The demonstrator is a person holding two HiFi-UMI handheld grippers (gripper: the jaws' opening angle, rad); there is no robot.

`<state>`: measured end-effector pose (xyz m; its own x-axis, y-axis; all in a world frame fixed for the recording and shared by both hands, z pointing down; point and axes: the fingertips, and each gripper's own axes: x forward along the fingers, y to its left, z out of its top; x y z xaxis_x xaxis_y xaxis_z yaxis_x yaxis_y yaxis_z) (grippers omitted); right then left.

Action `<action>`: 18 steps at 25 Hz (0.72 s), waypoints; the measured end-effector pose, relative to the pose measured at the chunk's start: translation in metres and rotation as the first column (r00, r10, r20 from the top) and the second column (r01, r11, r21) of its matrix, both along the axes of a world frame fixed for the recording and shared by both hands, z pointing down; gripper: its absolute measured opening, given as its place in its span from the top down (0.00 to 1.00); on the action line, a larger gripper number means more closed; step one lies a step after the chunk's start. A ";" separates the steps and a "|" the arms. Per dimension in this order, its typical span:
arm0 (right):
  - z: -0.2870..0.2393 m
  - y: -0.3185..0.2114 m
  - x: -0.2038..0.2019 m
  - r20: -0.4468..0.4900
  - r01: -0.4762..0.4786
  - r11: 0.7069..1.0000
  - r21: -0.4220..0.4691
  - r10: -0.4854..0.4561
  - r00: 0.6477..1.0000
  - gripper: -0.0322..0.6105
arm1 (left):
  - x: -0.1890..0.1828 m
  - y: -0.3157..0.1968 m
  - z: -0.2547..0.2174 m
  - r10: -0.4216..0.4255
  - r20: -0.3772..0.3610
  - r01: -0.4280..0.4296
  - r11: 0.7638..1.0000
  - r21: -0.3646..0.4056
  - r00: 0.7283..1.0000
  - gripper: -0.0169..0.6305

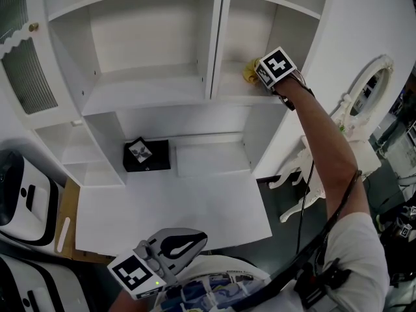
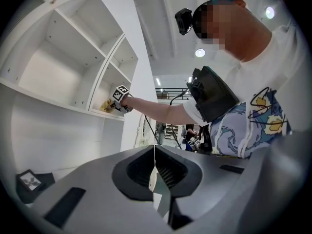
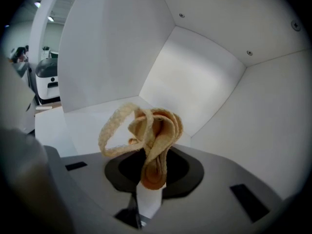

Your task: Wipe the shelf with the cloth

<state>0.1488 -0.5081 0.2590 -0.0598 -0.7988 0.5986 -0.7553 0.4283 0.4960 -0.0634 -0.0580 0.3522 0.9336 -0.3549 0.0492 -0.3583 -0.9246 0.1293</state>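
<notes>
R gripper point(image 3: 150, 182) is up in the unit's upper R bay, approx 1 o'clock in the head view, w/ the arm point(image 1: 322, 148) stretched out to it. Its jaws are clamped on the cloth point(image 3: 152, 130), a tan bunched-up rag pinched at its lower end. A braided edge loops out toward 9 o'clock in the right gripper view. In the head view the cloth shows just at 9 o'clock of the marker cube point(image 1: 276, 65), low in the bay and right down at the shelf point(image 1: 231, 86). Can't tell for sure if it's touching the board. The bay's walls & back are plain white w/ a few small holes.

L gripper point(image 2: 155, 177) hangs low, approx 7 o'clock in the head view, close to the person's torso and well apart from the shelf. Its jaws are pressed together, nothing betw. them.

A black box point(image 1: 147, 155) w/ a square marker on top sits in the lower bay, approx 9 o'clock of centre, near that bay's L wall. A white desk top point(image 1: 175, 207) runs out below it. At 3 o'clock there's a carved white oval frame point(image 1: 370, 86), and at 8 o'clock a white machine point(image 1: 23, 194) w/ black trim.
</notes>
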 end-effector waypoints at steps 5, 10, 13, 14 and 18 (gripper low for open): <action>-0.010 0.015 -0.042 0.145 0.103 0.995 -0.009 -0.100 0.984 0.82 | -0.006 -0.001 0.001 -0.007 -0.002 0.007 1.000 -0.006 1.000 0.95; -0.012 0.031 -0.094 0.274 0.220 0.975 -0.023 -0.206 0.940 0.82 | -0.010 0.000 0.001 -0.005 0.000 0.005 1.000 -0.008 1.000 0.95; -0.008 0.033 -0.112 0.293 0.251 0.967 -0.036 -0.230 0.928 0.82 | -0.012 0.000 0.001 -0.011 0.003 0.011 1.000 -0.010 1.000 0.95; -0.006 0.032 -0.113 0.286 0.250 0.968 -0.040 -0.228 0.931 0.82 | -0.012 0.000 0.001 -0.011 0.001 0.011 1.000 -0.010 1.000 0.95; 0.002 0.028 -0.104 0.260 0.231 0.972 -0.050 -0.211 0.942 0.82 | -0.013 -0.002 0.001 -0.007 -0.002 0.007 1.000 -0.010 1.000 0.95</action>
